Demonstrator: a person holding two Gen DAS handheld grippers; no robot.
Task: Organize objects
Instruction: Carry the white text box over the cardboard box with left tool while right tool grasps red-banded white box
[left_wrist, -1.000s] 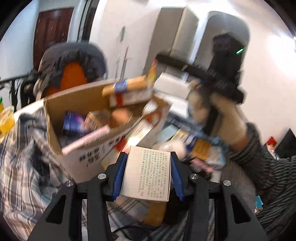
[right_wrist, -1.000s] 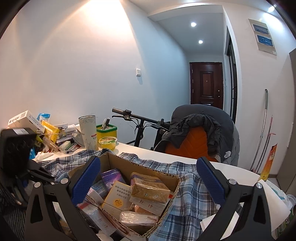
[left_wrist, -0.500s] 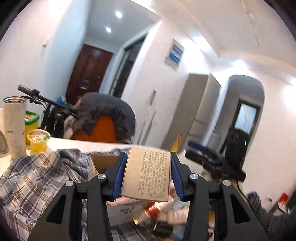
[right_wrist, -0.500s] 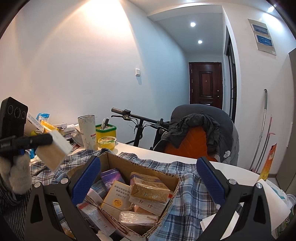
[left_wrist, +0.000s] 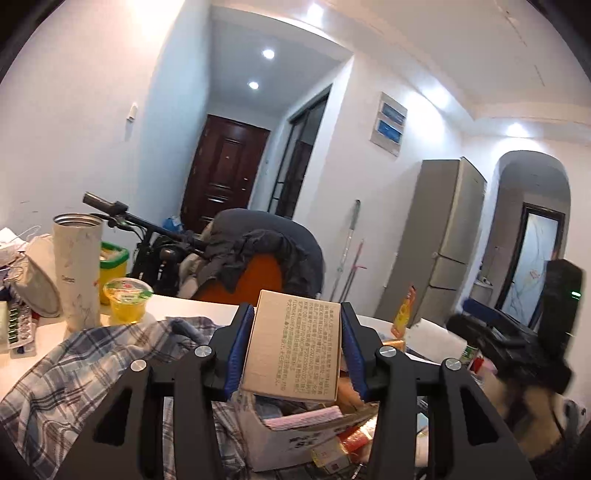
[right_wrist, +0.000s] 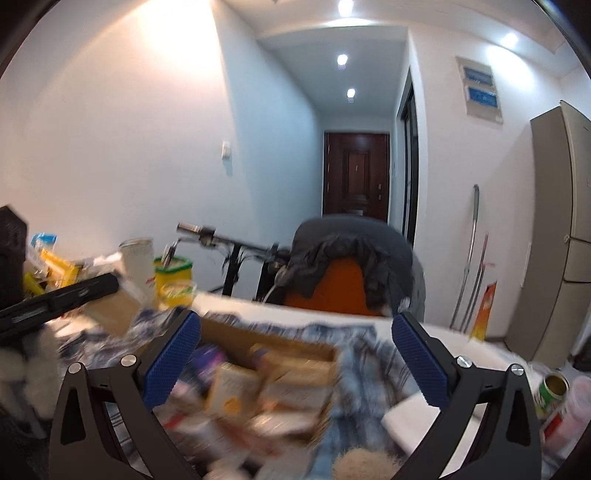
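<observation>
- Since a second ago the left gripper (left_wrist: 295, 347) has swung up from the heap of goods: its camera then looked down into the cardboard box (left_wrist: 295, 439), and now it looks level across the room to the brown door (left_wrist: 225, 170). It carries the same small tan carton (left_wrist: 293, 350).
- In the same second the right gripper (right_wrist: 295, 358) has shifted, and its view is now blurred; the box (right_wrist: 266, 339) sits lower and nearer between its fingers.
- The left gripper is clamped on the small tan carton, a blue pad pressing each side, printed face to the camera, held above the near edge of the cardboard box.
- The right gripper stands wide apart with nothing between its blue pads (right_wrist: 173, 362); the box of packets lies below and beyond them.
- In the right wrist view the left gripper enters from the far left with the carton (right_wrist: 114, 314) in it.
- The white table (left_wrist: 192, 306) is covered by a plaid cloth (left_wrist: 96, 354); at its left stand a white tumbler (left_wrist: 77, 269), a green-rimmed tub (left_wrist: 112, 258) and a jelly cup (left_wrist: 127, 299).
- Behind the table are a bicycle handlebar (left_wrist: 122, 216), a chair draped with a dark jacket (left_wrist: 266, 251), and at the far right a grey fridge (left_wrist: 439, 251).
</observation>
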